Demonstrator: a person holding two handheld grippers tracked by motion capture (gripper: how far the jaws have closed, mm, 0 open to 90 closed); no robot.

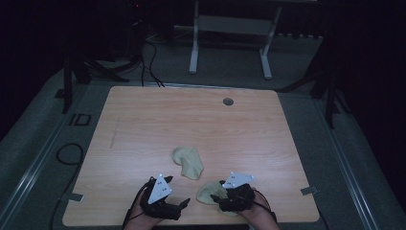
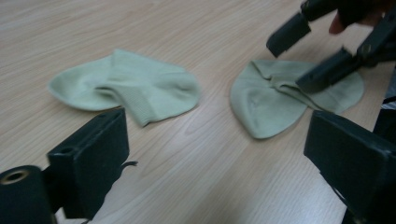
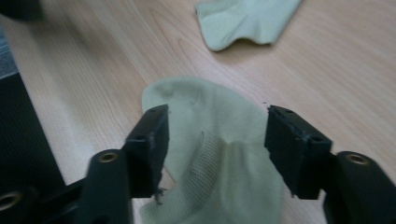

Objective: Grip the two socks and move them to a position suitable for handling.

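In the high view, two pale green socks lay low on the wooden table (image 1: pixel 143 124) — the far sock (image 1: pixel 188 163) at centre, the near sock (image 1: pixel 210 192) half hidden under the right gripper (image 1: pixel 225 197).

The left gripper view showed the left gripper (image 2: pixel 215 154) spread wide over bare wood.

The right gripper view had its jaws spread astride the near sock — lower edge cut off.

High view looks down from 6 o'clock over the bench (image 1: pixel 143 120); both tool cameras sit close, sharing the socks (image 2: pixel 126 86).
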